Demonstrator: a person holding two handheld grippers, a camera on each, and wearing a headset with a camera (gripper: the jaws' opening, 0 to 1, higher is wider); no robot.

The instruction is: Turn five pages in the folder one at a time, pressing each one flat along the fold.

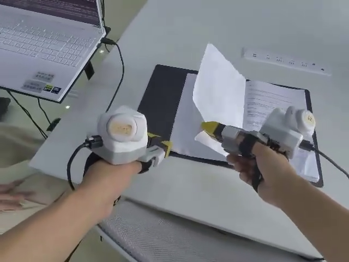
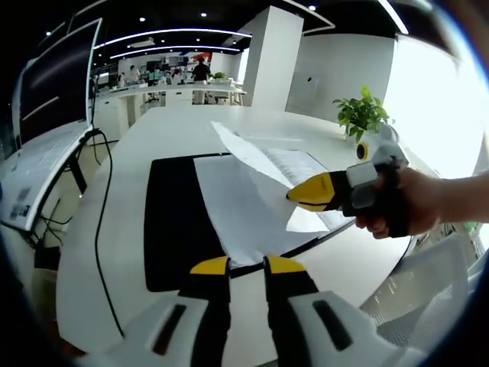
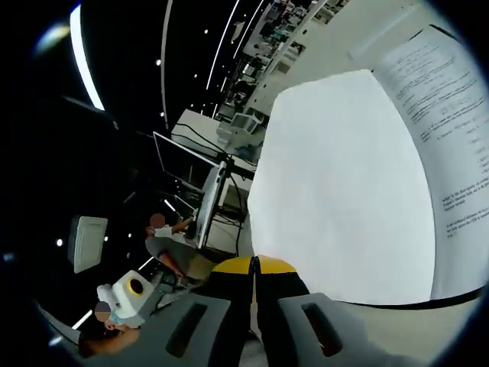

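The black folder lay open on the white desk, with its left cover showing dark beside a pale flat sheet. One page stood lifted near the fold, tilted and a little curved, with its blank side towards the head view. To its right lay a printed page, flat on the folder's right half.

The right tongs, held in the right hand, were pinched closed on the lower edge of the lifted page. In the right gripper view the yellow-tipped jaws met with no gap, and the white page rose directly beyond them, with the printed page past its far side. The left gripper view caught the same tongs from the side, nipping the page at its edge.

The left tongs, in the left hand, sat at the near edge of the folder's left half and pointed across it. In their own view the jaws stood slightly apart, gripping nothing, just short of the folder. I could not tell whether they touched the desk.

A laptop sat at the desk's far left with a cable running from it, and a white power strip lay beyond the folder. A potted plant stood at the far end of the desk
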